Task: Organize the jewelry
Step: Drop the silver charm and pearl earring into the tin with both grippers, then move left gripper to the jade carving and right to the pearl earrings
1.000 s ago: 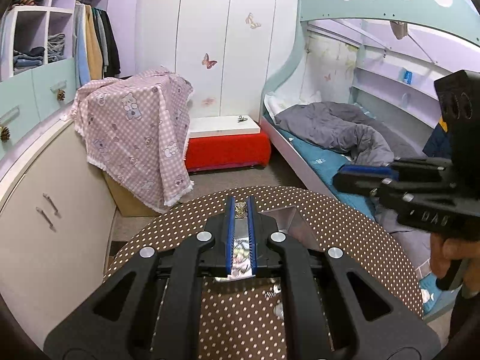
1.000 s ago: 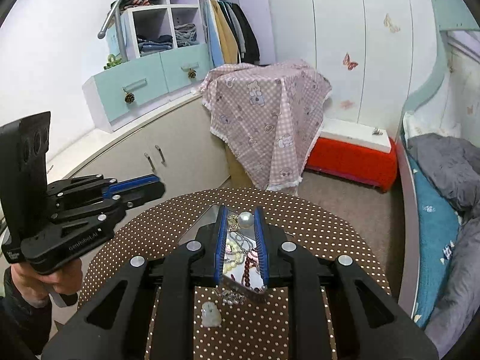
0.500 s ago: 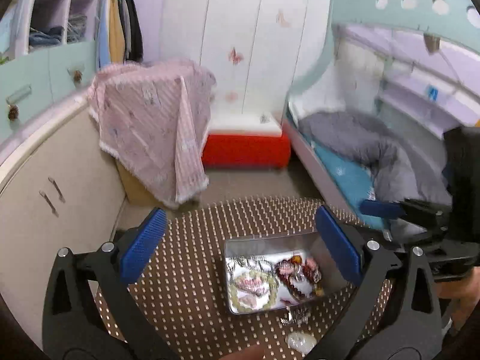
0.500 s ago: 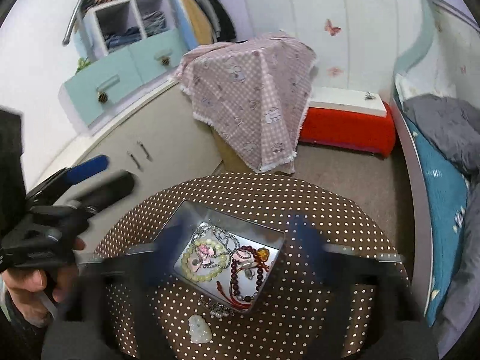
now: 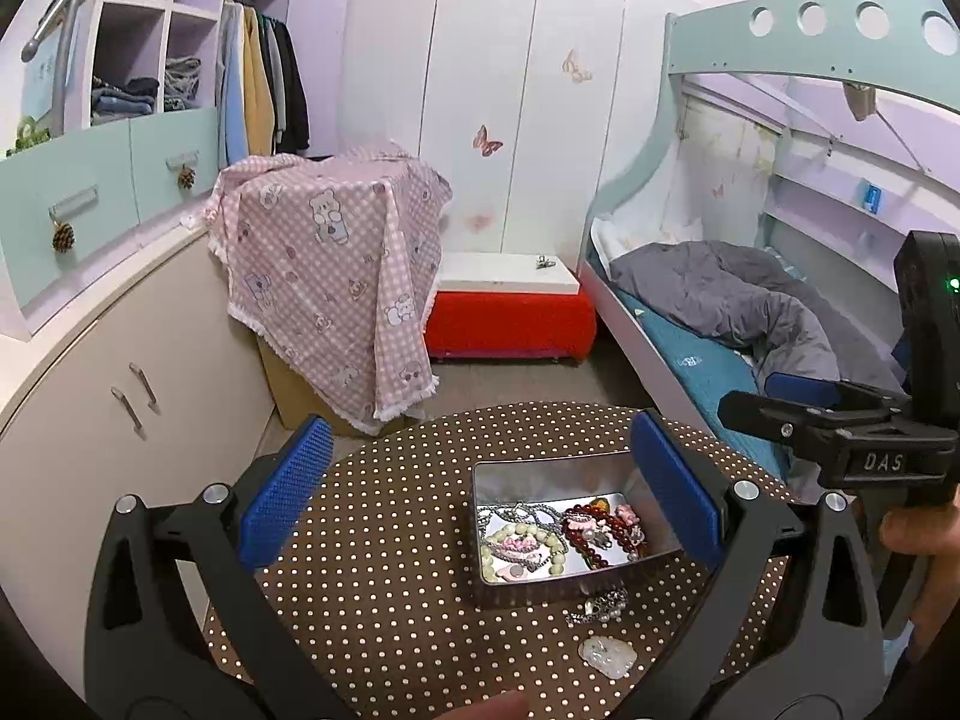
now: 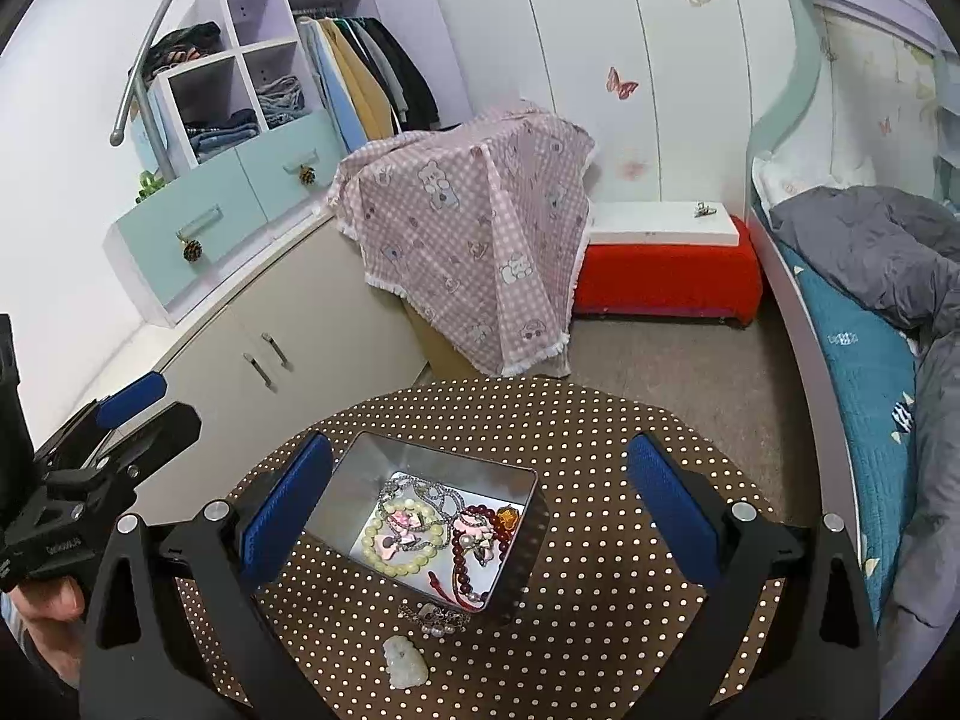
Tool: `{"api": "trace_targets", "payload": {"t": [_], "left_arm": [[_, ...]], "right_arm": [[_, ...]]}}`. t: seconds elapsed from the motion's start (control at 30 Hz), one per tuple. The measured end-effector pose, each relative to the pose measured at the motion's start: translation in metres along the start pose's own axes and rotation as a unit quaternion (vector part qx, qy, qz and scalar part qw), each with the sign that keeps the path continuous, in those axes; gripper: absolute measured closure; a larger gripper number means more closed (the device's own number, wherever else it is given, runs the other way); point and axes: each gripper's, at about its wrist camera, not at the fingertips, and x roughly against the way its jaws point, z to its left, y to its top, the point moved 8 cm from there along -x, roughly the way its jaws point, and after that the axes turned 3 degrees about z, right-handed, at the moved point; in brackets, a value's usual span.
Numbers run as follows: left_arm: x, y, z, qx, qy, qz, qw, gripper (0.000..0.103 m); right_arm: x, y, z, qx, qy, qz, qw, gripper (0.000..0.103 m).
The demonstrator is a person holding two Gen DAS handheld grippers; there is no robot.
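Note:
An open silver tin (image 5: 540,477) (image 6: 372,468) sits on the brown dotted round table (image 5: 390,540) (image 6: 600,570). Inside lie a cream bead bracelet (image 5: 522,546) (image 6: 402,534), dark red beads (image 5: 594,534) (image 6: 474,546) and silver chains. A silver pearl piece (image 5: 600,603) (image 6: 435,615) and a white carved pendant (image 5: 607,657) (image 6: 405,663) lie on the table in front of the tin. My left gripper (image 5: 480,420) hovers open over the table, holding nothing. My right gripper (image 6: 480,441) has its jaws opening wide above the tin, with nothing pressed between the pads.
A pink checked cloth (image 5: 336,276) covers a box beyond the table. A red bench (image 5: 510,318) stands at the back wall, a bed (image 5: 720,324) on the right, cream cabinets (image 5: 120,396) on the left. A hand (image 5: 918,531) holds the right gripper.
Both grippers were shut a second ago and now stand wide apart. The tin and the loose pieces, earlier mostly hidden behind the jaws, now show in full.

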Motion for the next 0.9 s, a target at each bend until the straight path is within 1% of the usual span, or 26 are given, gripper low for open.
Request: {"api": "trace_targets", "payload": {"t": [0.23, 0.3, 0.43, 0.57, 0.9], "left_arm": [[0.019, -0.001, -0.004, -0.004, 0.012, -0.016, 0.9998, 0.006], [0.023, -0.004, -0.005, -0.003, 0.014, -0.018, 0.9997, 0.006], [0.028, -0.023, -0.012, -0.006, 0.014, -0.010, 0.9998, 0.006], [0.023, -0.051, -0.022, -0.019, 0.017, 0.016, 0.9996, 0.006], [-0.002, -0.118, -0.054, -0.050, -0.005, 0.083, 0.9953, 0.006]], "right_arm": [[0.022, 0.000, 0.004, 0.007, -0.006, -0.022, 1.000, 0.008], [0.028, -0.002, 0.004, 0.009, -0.010, -0.027, 1.000, 0.008], [0.038, -0.015, 0.000, 0.008, -0.016, -0.030, 0.999, 0.008], [0.040, -0.037, -0.007, 0.002, -0.022, -0.014, 1.000, 0.008], [0.036, -0.092, -0.025, -0.021, -0.035, 0.026, 0.999, 0.008]]}}
